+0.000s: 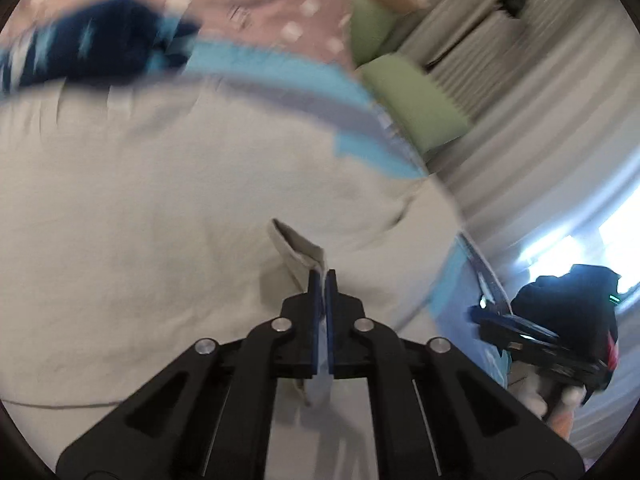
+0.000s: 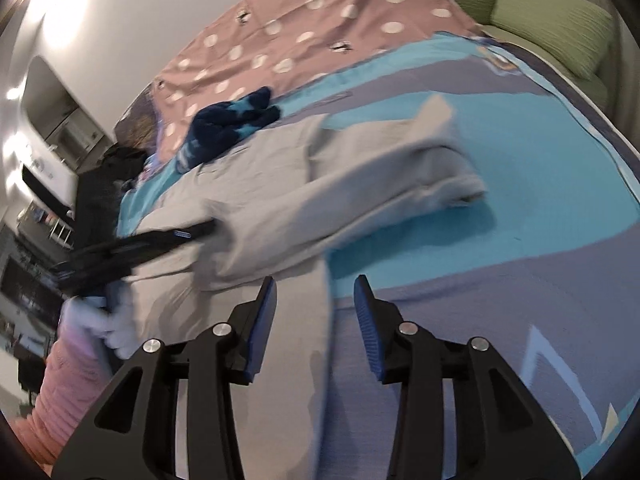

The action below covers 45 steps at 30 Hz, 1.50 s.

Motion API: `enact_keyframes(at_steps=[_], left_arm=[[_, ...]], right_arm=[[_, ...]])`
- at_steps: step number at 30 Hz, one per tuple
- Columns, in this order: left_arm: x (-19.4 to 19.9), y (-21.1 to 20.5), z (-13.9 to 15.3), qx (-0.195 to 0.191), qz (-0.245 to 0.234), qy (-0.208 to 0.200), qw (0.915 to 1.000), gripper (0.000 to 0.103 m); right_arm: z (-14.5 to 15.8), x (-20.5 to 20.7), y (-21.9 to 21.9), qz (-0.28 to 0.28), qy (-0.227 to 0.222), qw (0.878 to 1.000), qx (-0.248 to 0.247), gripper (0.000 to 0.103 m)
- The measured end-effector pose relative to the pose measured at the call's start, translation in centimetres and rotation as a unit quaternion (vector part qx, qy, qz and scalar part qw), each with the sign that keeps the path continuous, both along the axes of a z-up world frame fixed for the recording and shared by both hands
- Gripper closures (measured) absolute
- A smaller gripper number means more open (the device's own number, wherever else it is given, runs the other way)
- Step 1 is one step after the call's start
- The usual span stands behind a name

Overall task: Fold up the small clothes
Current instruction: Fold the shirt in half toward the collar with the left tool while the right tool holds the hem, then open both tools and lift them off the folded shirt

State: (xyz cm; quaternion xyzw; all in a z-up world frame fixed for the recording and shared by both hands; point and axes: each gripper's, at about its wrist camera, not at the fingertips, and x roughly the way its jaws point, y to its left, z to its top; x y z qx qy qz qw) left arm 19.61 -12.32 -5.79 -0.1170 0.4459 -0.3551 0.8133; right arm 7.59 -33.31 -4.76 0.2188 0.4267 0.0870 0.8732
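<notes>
A grey garment lies spread across the bed, partly folded over itself, with a bunched fold toward the bed's far side. The left tool is pressed together, pinching a raised edge of the garment between its blue pads. The right tool is spread, its pads touching nothing, over the garment's near edge on the blue cover. A dark blue sock pair sits just beyond the garment, by the dotted pink sheet. Green pillows lie at the bed's far corner.
</notes>
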Motion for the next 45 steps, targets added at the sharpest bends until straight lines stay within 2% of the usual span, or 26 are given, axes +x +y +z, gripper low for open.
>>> enact_keyframes(at_steps=[4, 7, 9, 13, 18, 21, 25, 28, 31, 36, 37, 38, 40, 41, 43, 45], left_arm=[[-1.4, 3.8, 6.4, -0.021, 0.025, -0.069, 0.9971, 0.100], [-1.4, 8.3, 9.1, -0.011, 0.067, -0.098, 0.9928, 0.100], [-1.2, 11.0, 9.7, 0.005, 0.093, -0.108, 0.9898, 0.100], [-0.5, 14.8, 8.9, 0.019, 0.135, -0.081, 0.9874, 0.100], [-0.2, 16.7, 8.0, 0.015, 0.149, -0.064, 0.9867, 0.100], [0.0, 17.7, 9.0, 0.006, 0.154, -0.064, 0.9860, 0.100], [0.1, 20.3, 11.2, 0.008, 0.189, -0.074, 0.9791, 0.100], [0.3, 22.1, 10.1, 0.038, 0.214, -0.066, 0.9738, 0.100], [0.9, 24.7, 6.7, 0.056, 0.242, -0.027, 0.9683, 0.100], [1.5, 27.5, 0.8, 0.060, 0.259, 0.034, 0.9635, 0.098], [1.6, 27.6, 0.3, 0.066, 0.263, 0.037, 0.9619, 0.092], [1.7, 28.0, -0.3, 0.077, 0.274, 0.041, 0.9579, 0.075], [1.7, 28.7, -0.9, 0.084, 0.297, 0.044, 0.9502, 0.059], [1.5, 29.1, -0.9, 0.081, 0.307, 0.042, 0.9472, 0.059], [1.2, 29.1, -0.5, 0.073, 0.303, 0.036, 0.9495, 0.059], [0.8, 28.3, 0.3, 0.084, 0.294, 0.021, 0.9519, 0.059]], right_arm=[[0.5, -0.2, -0.6, -0.013, -0.011, 1.000, -0.012, 0.062], [1.0, 0.2, 0.6, -0.004, -0.022, 0.998, -0.064, 0.059], [0.8, 0.6, 1.4, 0.004, -0.021, 0.996, -0.090, 0.055], [-0.2, 2.1, 3.2, 0.020, -0.009, 0.993, -0.117, 0.055], [-1.1, 3.7, 5.1, 0.028, 0.004, 0.989, -0.144, 0.055], [-1.1, 4.1, 5.4, 0.026, 0.008, 0.987, -0.158, 0.055], [-1.0, 4.0, 5.1, 0.020, 0.009, 0.987, -0.162, 0.055], [-1.2, 3.7, 4.7, 0.016, 0.011, 0.987, -0.161, 0.054], [-1.6, 3.6, 4.5, 0.014, 0.019, 0.988, -0.156, 0.054], [-2.1, 3.8, 5.0, 0.020, 0.028, 0.987, -0.155, 0.054], [-2.0, 3.7, 5.2, 0.022, 0.027, 0.987, -0.155, 0.054], [-2.0, 3.7, 5.4, 0.025, 0.026, 0.987, -0.156, 0.054], [-1.8, 3.7, 5.7, 0.027, 0.024, 0.986, -0.160, 0.054], [-1.8, 3.7, 5.8, 0.027, 0.024, 0.986, -0.164, 0.054], [-1.8, 3.7, 5.7, 0.027, 0.025, 0.985, -0.166, 0.054], [-1.9, 3.8, 5.6, 0.024, 0.027, 0.985, -0.168, 0.054]])
